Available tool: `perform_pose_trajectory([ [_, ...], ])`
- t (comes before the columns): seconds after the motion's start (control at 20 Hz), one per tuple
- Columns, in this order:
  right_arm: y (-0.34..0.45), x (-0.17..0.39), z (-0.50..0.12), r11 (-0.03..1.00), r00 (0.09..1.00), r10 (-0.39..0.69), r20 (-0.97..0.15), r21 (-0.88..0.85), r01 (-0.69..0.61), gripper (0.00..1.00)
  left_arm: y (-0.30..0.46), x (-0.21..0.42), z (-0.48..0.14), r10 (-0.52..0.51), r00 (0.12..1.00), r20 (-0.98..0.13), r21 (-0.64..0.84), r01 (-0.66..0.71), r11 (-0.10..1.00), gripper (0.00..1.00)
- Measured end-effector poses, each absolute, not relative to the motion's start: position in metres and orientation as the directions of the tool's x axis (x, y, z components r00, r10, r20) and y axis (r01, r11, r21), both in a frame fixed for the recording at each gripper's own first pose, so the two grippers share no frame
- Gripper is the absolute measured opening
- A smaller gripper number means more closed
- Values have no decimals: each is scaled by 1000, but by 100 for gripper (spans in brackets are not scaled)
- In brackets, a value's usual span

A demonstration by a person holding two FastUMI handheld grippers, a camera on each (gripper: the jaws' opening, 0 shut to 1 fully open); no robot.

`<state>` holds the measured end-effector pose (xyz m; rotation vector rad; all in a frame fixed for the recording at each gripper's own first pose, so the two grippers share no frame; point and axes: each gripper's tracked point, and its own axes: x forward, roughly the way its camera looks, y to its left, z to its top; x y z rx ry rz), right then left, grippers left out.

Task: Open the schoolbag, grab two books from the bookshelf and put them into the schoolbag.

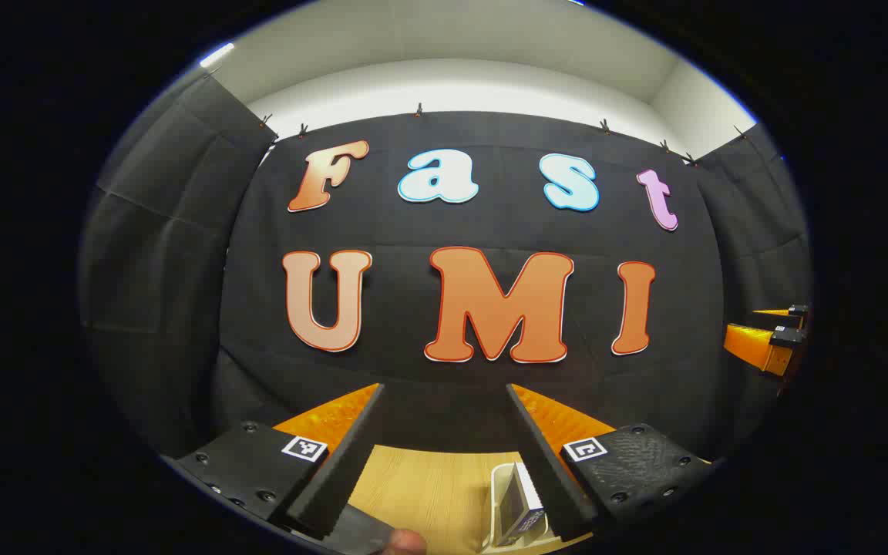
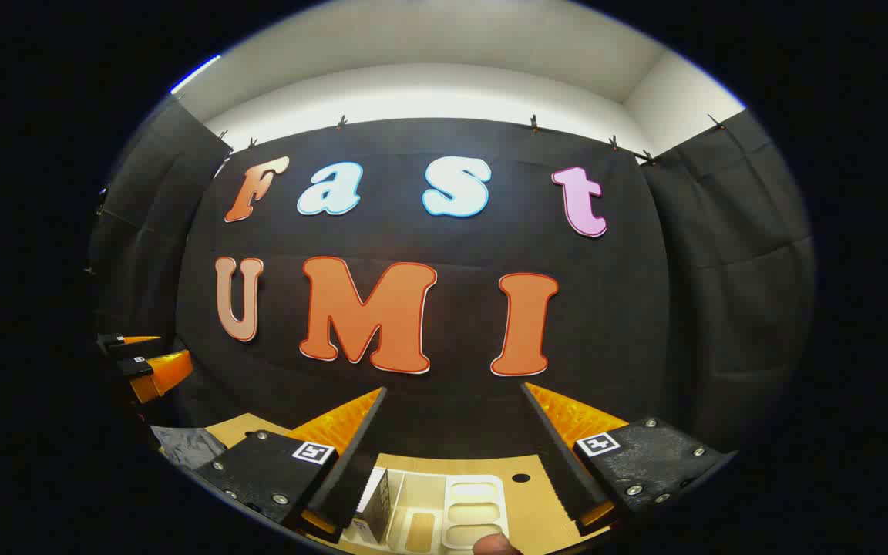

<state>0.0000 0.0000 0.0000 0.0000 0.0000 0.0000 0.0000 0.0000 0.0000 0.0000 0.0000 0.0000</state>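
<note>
Light wood-grain tabletop [image 1: 428, 493] shows low in the left gripper view, between the fingers of the left gripper [image 1: 444, 462]. Its fingers stand well apart, with nothing between them. Gripper is raised, facing the black cloth wall [image 1: 490, 231].

At the bottom of that view, just beside the inner edge of the right-hand finger, sits a pale bookshelf [image 1: 499, 501] with an upright book [image 1: 521, 505] in it; book has a dark cover and white page edges. At the far right edge the right gripper [image 1: 779, 327] shows, held at about the same height, fingers pointing towards the wall.

Right gripper view: right gripper [image 2: 452, 462] also raised and facing the wall, fingers spread wide, nothing held. Below them, on the tabletop [image 2: 525, 501], is the bookshelf [image 2: 475, 505], seen from above as a white tray with rounded compartments. A book [image 2: 382, 493] stands upright at its left side, close to the left-hand finger. A small dark hole [image 2: 520, 478] marks the tabletop just right of the shelf.

At lower left, a patch of grey fabric [image 2: 186, 445] lies on the table edge; cannot tell if this is the schoolbag. The left gripper [image 2: 139, 354] shows at the far left edge, well apart from the right one.
</note>
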Motion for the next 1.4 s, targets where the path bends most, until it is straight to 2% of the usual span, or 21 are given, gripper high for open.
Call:
perform_pose_trajectory([
  [0.2,4,0,-3,1000,1000,2,10,-29,-2,100,-12,-2,-9,-2,1000,-13,25,2,1000,96],
  [0.25,5,1,-4,999,1000,2,4,-32,-2,98,-13,-2,-9,0,1000,-16,25,0,1000,96],
  [0.7,3,6,-20,999,999,-41,-33,-34,40,98,-12,2,-23,36,999,-29,29,-35,999,95],
  [1.4,27,8,-47,1000,994,2,-107,5,-2,98,-19,3,-24,23,1000,-8,32,-23,999,95],
])
